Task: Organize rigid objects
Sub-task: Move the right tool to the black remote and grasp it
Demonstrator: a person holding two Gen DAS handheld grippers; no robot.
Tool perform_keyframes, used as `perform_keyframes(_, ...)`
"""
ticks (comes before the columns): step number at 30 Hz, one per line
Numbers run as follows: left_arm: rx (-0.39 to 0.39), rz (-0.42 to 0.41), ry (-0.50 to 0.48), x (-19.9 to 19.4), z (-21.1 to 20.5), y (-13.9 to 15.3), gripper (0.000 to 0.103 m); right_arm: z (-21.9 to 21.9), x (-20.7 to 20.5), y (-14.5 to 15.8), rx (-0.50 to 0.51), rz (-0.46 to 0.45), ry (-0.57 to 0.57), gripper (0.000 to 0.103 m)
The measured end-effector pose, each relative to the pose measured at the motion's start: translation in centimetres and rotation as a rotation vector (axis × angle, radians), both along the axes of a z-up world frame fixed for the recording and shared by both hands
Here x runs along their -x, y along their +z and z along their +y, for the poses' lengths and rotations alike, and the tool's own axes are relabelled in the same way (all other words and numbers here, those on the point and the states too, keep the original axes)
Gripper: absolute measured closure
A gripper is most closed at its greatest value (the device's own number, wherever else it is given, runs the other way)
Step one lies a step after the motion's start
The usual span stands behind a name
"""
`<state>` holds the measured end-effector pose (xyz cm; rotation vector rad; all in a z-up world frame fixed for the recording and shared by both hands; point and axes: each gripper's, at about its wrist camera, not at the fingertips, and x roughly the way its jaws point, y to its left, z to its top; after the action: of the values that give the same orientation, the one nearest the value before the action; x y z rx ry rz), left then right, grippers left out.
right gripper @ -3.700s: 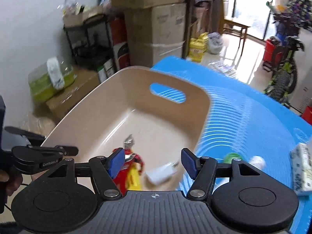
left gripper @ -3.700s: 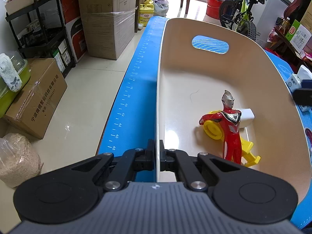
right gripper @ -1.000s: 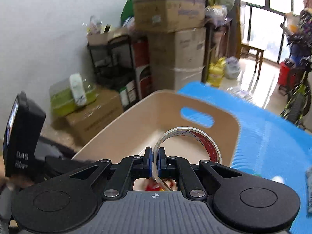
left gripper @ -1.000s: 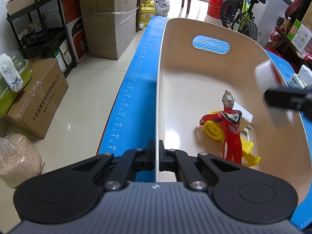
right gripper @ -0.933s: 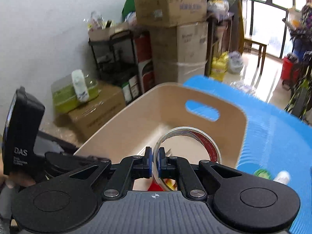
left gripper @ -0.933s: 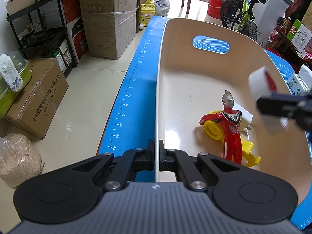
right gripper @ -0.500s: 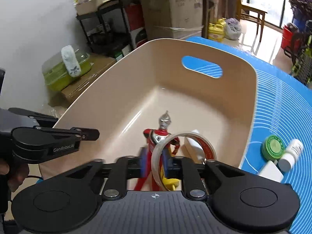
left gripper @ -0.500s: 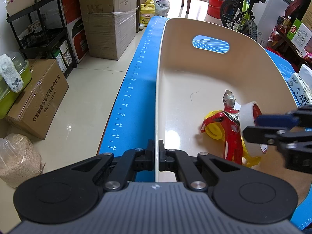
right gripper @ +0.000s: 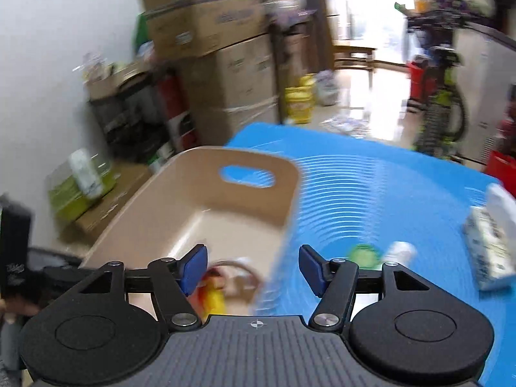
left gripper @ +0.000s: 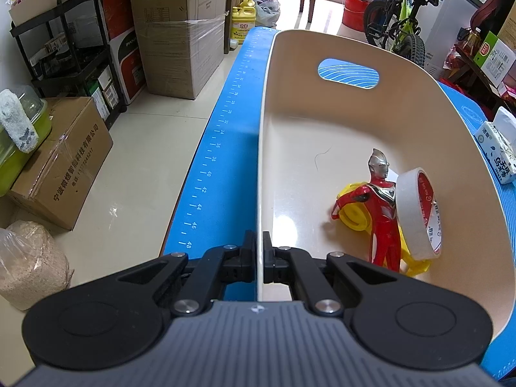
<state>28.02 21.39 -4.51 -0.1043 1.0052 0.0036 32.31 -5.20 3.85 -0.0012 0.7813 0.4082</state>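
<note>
A: Our left hand-held gripper [left gripper: 260,251] is pinched tight on the near rim of the beige bin [left gripper: 458,148], angled down at it; it steadies the bin while the other hand works.

B: And the right hand-held gripper [right gripper: 253,269] has just been opening; its blue pads [right gripper: 193,266] stand wide apart with nothing between them. The tape roll [left gripper: 419,213] now sits in the bin on its edge, leaning against the red figure [left gripper: 382,209] with the yellow toy [left gripper: 353,213] behind; from the right wrist view it shows only as a blur below the left pad.

A: So what do we go for next?

B: We judge the things left on the blue tabletop [right gripper: 387,193]; the green lid [right gripper: 362,253] and the small white bottle [right gripper: 398,251] lie just ahead of and to the right of our right pad, outside the bin wall; the tissue pack [right gripper: 487,235] is further right. The right hand is clearly the nearer one.

A: The bottle's long axis?

B: Too blurred to tell; the right gripper points forward and down, tilted over the bin's right wall, so we'd swing right and drop onto the lid or bottle.
</note>
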Motion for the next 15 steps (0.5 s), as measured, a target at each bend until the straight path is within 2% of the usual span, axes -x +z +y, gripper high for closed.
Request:
perform_keyframes(5,-0.002,0.000,0.000,0.0,-0.3,0.0,0.099,-4.3,-0.8,-1.6,0.048,0.036,-0.165,0.032)
perform_keyframes(11,-0.004,-0.001,0.000,0.1,-0.4,-0.1,0.099,-6.6,-0.8,-6.4,0.132,0.103,-0.301,0.032)
perform_keyframes(15,-0.006,-0.001,-0.001,0.1,-0.4,-0.1,0.099,-7.5,-1.0,-9.4,0.152,0.147,-0.376,0.032)
